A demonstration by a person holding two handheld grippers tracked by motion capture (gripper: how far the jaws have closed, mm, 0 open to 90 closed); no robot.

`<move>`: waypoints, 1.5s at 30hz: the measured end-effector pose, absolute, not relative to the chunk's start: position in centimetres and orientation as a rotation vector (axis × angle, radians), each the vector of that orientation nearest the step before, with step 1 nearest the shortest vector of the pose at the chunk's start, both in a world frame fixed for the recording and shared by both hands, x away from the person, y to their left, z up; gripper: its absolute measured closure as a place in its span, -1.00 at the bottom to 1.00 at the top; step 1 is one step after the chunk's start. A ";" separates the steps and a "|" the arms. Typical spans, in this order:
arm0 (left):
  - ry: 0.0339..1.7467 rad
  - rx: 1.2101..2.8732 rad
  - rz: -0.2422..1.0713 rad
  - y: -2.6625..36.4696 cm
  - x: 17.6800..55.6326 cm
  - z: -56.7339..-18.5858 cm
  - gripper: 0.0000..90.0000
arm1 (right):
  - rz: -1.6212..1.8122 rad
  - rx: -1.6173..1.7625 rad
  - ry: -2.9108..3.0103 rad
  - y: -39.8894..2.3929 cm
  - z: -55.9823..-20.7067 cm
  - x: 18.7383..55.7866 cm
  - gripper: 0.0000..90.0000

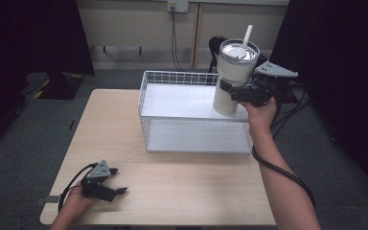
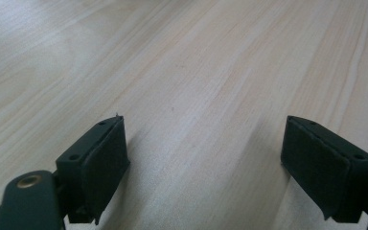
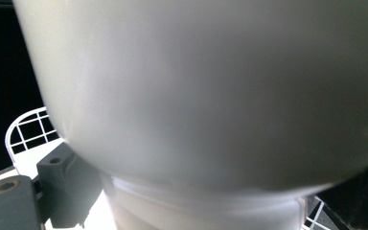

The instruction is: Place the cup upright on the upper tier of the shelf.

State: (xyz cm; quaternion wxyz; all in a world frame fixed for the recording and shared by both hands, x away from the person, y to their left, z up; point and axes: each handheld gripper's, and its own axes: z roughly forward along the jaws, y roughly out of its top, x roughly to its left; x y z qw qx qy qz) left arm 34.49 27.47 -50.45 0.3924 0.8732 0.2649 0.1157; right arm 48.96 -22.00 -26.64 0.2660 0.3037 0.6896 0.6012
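Observation:
A white tumbler with a clear lid and a white straw stands upright at the right front corner of the top shelf of a white wire rack. My right gripper is shut on the tumbler at mid height, coming in from the right. In the right gripper view the tumbler's wall sits close between the jaws, with one finger at its lower left. My left gripper rests open on the wooden table near the front left corner, and nothing lies between its fingers.
The two-level rack takes up the back right of the table, with its lower shelf bare. Dark curtains hang at both sides. A cable trails from the right gripper past the table's right edge. Bare wood lies in front of the rack.

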 end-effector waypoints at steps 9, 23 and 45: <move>0.675 2.215 0.290 27.5 34.5 -50.5 -0.65 | 1.636 0.839 1.848 -22.1 -27.2 48.7 -0.79; 0.675 2.216 0.291 27.5 34.5 -50.5 -0.65 | 1.639 0.881 1.858 -22.1 -27.5 48.6 -0.81; 0.673 2.220 0.289 27.5 34.5 -50.5 -0.65 | 1.480 0.849 1.966 -22.8 -28.3 47.6 -0.76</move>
